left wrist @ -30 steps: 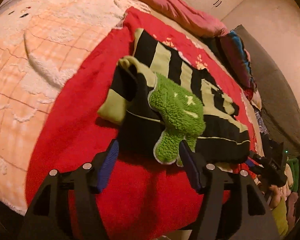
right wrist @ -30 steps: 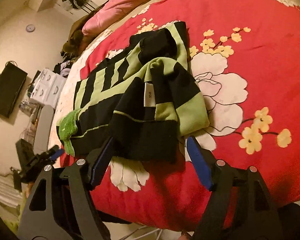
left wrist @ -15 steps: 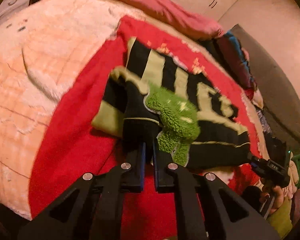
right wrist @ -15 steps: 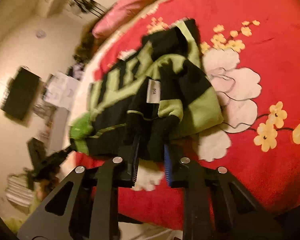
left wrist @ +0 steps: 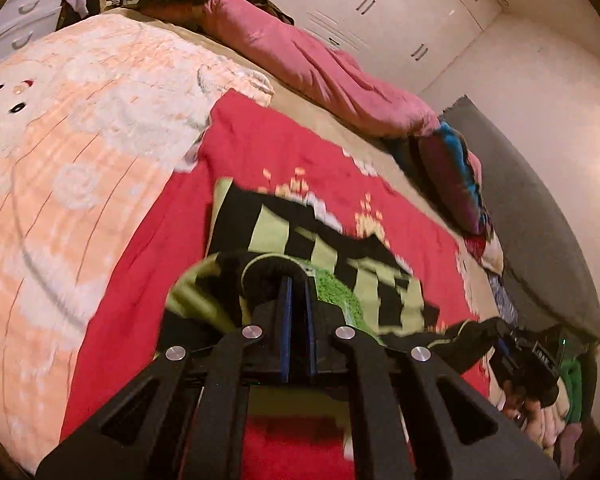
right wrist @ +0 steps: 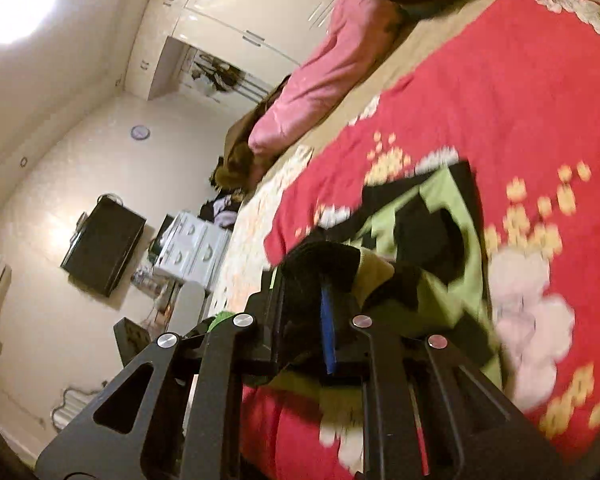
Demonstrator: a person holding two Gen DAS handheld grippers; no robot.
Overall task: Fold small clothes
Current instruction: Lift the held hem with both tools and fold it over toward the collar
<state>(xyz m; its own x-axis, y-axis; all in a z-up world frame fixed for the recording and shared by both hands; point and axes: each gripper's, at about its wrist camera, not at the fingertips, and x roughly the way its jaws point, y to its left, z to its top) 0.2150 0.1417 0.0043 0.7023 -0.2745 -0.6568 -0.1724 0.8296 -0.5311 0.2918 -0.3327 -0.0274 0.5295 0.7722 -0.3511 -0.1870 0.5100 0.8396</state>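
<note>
A small black and lime-green striped garment with a fuzzy green patch lies on a red flowered blanket. My left gripper is shut on the garment's near edge and holds it lifted off the blanket. My right gripper is shut on the other near edge of the garment, also raised. The right gripper and the hand holding it also show in the left wrist view at the lower right. Both views are motion-blurred.
A pink duvet lies along the bed's far side. A peach and white blanket covers the bed's left part. White wardrobes stand behind. A wall television and white drawers are off the bed.
Both grippers went from open around the garment's near edge to shut on it, then lifted it up and away from the blanket, pulling the folded part with them.
</note>
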